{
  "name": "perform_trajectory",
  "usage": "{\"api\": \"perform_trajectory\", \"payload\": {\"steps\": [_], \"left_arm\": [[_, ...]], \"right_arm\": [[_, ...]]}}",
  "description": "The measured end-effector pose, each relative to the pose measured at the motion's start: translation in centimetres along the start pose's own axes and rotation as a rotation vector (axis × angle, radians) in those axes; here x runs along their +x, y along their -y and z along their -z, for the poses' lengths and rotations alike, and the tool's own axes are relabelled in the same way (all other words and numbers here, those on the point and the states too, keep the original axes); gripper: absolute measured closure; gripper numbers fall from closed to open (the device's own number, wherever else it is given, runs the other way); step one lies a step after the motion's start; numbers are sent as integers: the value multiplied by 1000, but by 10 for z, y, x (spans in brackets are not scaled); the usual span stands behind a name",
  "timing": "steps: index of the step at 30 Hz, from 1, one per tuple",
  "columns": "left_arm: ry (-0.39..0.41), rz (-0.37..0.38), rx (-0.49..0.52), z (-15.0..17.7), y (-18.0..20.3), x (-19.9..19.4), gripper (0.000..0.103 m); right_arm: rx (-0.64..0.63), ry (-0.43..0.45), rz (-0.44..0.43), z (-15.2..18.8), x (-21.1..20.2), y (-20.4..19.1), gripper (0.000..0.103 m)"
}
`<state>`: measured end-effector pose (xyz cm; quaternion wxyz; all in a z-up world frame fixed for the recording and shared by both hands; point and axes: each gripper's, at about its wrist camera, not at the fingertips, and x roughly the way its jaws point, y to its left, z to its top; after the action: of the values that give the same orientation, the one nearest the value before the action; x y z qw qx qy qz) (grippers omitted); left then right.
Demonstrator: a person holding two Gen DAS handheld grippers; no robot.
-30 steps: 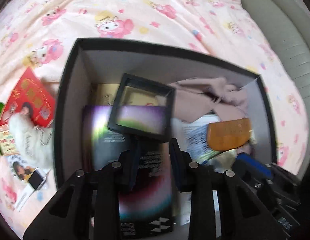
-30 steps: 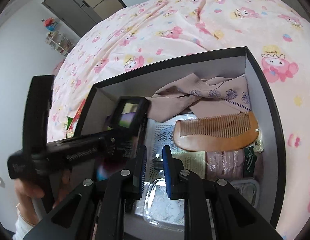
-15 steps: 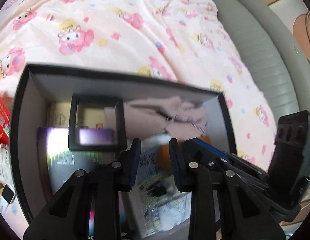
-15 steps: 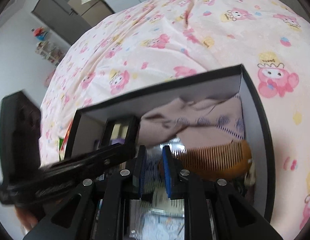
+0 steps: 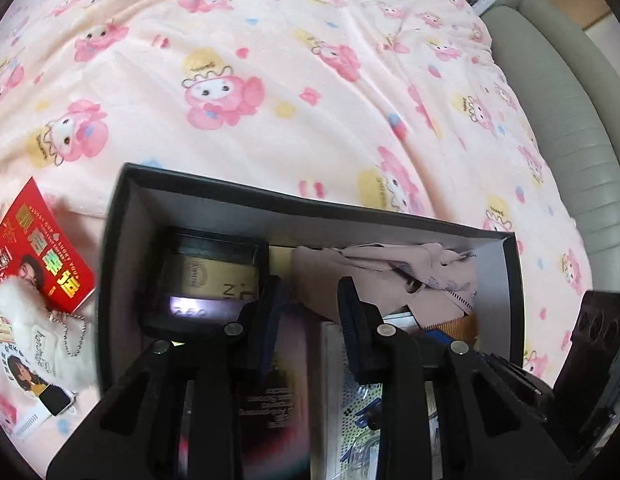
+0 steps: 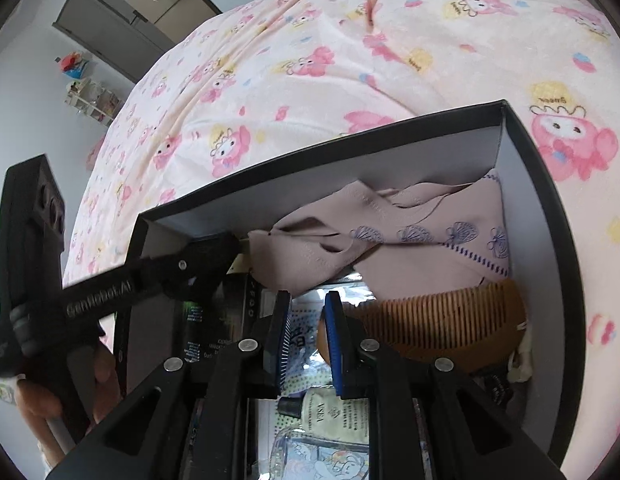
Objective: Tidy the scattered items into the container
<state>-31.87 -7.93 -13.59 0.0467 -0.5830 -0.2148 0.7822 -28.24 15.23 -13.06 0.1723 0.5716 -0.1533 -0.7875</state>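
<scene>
The black box (image 5: 114,248) is the landmark, lying on the pink cartoon-print bedspread (image 5: 270,80) with its top off and already holding much: a black-framed clear display case (image 5: 206,280) propped in the far-left corner, a soft mauve cloth (image 6: 390,240) slumped along the far wall, a wooden comb (image 6: 430,320) on the right side just in front of the cloth, and flat printed packets and a glossy dark booklet (image 5: 278,400) on the floor. Still outside, beside the left wall, lie a red card (image 5: 42,240), a white fluffy keychain (image 5: 26,320) on a bead chain, and a small smartwatch-like gadget (image 5: 56,402) on some paper cards. These leftovers look light. The card is stiff but thin and flat against the cloth, so it probably needs pinching at an edge that lifts off the bedding; the fluffy charm is soft and compressible and should take a squeeze anywhere through its body, the chain being likely to slip; the gadget looks hard and smooth, best gripped across its narrow sides. The left gripper (image 5: 308,312) hangs above the box interior, its blue-padded jaws apart with nothing between them. The right gripper (image 6: 306,340) sits over the near middle of the box, jaws also parted by a narrow gap and holding nothing, the comb just to its right.
</scene>
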Motion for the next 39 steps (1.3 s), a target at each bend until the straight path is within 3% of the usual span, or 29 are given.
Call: {"api": "perform_trajectory", "payload": {"steps": [6, 8, 11, 15, 20, 24, 28, 34, 37, 39], "left_arm": [[-26, 114, 5, 17, 1, -13, 72], [-43, 110, 21, 20, 4, -12, 72], [-61, 20, 25, 18, 0, -4, 74], [-66, 60, -19, 12, -7, -2, 74], [-21, 97, 30, 24, 1, -15, 71], [62, 26, 98, 40, 9, -36, 70], [140, 5, 159, 63, 19, -61, 60], [217, 11, 197, 101, 24, -100, 56], [238, 17, 202, 120, 22, -117, 56], [245, 11, 224, 134, 23, -126, 56]], "right_arm": [[-33, 9, 19, 4, -3, -8, 88], [-29, 5, 18, 4, -2, -8, 88], [-25, 0, 24, 6, -1, -7, 88], [-26, 3, 23, 6, -1, -7, 88], [-27, 6, 23, 6, -2, -6, 88], [-39, 11, 33, 10, -5, -10, 88], [-101, 45, 77, 27, -21, -25, 87], [-216, 133, 150, 58, -60, -58, 74], [-215, 199, 168, 75, -79, -66, 63], [-210, 225, 172, 90, -86, -70, 61]]}}
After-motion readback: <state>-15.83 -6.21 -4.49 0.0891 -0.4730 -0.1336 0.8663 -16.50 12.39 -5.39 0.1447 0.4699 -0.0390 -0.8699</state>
